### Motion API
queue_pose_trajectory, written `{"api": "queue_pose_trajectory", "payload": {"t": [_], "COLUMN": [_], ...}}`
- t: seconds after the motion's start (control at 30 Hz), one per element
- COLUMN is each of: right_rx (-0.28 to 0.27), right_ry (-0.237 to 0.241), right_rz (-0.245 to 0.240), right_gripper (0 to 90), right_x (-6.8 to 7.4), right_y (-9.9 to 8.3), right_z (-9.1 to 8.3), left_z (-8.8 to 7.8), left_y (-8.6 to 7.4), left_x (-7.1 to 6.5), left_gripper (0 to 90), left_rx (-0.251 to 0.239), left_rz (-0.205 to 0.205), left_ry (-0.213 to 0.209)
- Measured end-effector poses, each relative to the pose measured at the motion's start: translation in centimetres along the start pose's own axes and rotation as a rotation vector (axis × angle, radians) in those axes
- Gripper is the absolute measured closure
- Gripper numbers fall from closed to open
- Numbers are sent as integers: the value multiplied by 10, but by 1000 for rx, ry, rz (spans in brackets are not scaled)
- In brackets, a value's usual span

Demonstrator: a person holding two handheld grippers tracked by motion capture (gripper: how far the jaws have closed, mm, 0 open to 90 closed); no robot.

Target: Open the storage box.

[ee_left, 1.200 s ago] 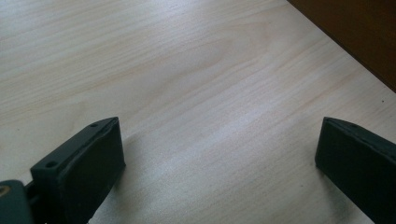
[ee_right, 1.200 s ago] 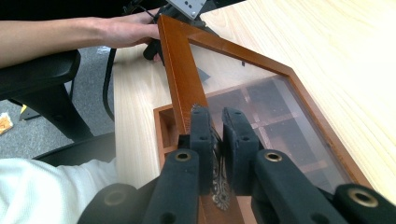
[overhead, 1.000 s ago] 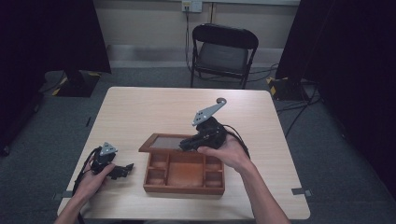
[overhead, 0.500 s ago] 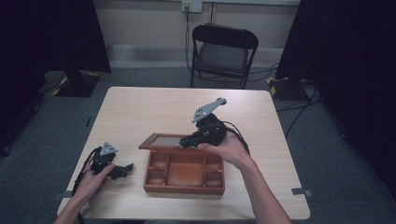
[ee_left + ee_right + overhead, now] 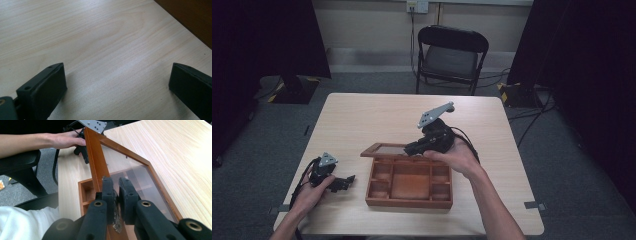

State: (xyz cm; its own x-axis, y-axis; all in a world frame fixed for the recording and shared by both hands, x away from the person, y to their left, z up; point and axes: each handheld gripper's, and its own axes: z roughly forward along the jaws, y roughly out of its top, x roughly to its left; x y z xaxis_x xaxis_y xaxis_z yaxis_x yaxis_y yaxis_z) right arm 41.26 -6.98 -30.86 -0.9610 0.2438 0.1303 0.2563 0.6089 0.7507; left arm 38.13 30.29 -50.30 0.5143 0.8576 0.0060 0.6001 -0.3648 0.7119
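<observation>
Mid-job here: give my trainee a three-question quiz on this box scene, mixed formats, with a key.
1. True or false: the left gripper rests on the table beside the wooden box, jaws apart with nothing between them.
2. What does the right gripper clamp? A) a chair leg B) the edge of the glass-paned lid C) a cable
3. Fill in: the lid is ___ (flat shut / raised).

Key: 1 true; 2 B; 3 raised.

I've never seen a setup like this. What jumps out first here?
A reddish-brown wooden compartment box sits at the middle of the pale wooden table, its glass-paned lid raised. The right gripper pinches a small metal clasp on the lid's edge, while the left gripper rests open beside the box.
</observation>
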Motion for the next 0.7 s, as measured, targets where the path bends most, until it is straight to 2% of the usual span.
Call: {"api": "queue_pose_trajectory", "payload": {"t": [0.7], "right_rx": [-1], "right_ry": [-8], "right_rz": [0], "right_gripper": [840], "right_x": [-4], "right_y": [5], "right_z": [-3], "left_z": [0], "left_y": [0], "left_x": [0], "left_gripper": [5], "left_rx": [0], "left_rz": [-1], "left_ry": [0]}}
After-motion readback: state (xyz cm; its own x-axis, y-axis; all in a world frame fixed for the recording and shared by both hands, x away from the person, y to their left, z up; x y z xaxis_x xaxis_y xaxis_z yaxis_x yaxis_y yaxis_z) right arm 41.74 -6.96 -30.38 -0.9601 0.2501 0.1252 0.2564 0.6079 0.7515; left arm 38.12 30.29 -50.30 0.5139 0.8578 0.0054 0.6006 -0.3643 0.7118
